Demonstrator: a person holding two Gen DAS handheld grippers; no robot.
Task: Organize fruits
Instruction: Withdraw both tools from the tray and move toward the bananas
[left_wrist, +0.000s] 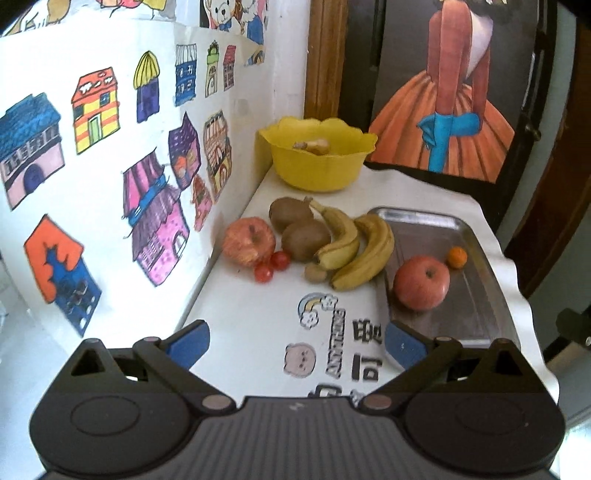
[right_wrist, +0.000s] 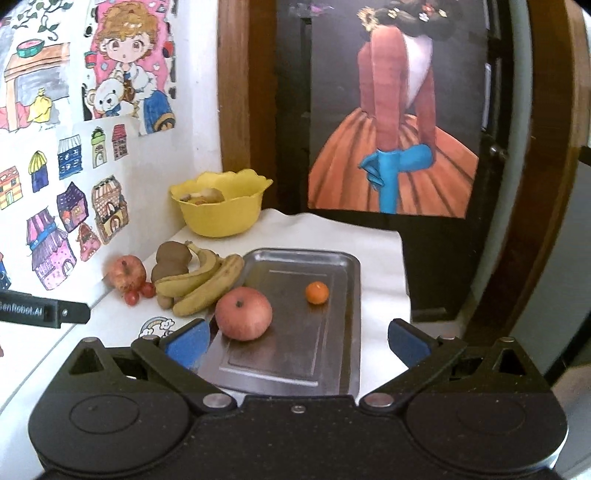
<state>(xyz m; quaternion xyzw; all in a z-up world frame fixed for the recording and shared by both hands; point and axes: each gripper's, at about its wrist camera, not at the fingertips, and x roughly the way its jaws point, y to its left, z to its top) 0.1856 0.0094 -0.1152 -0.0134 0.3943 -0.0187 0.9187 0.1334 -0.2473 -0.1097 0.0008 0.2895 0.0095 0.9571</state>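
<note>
2 fruits, an apple (right_wrist: 243, 314) and a small orange (right_wrist: 317, 292), sit on the steel tray (right_wrist: 343, 266). The right gripper (right_wrist: 297, 341), jaws wide and empty, hangs near; the apple lies just ahead-left. The left gripper (left_wrist: 295, 343), also spread empty, faces the 2 bananas (left_wrist: 354, 251).
</note>
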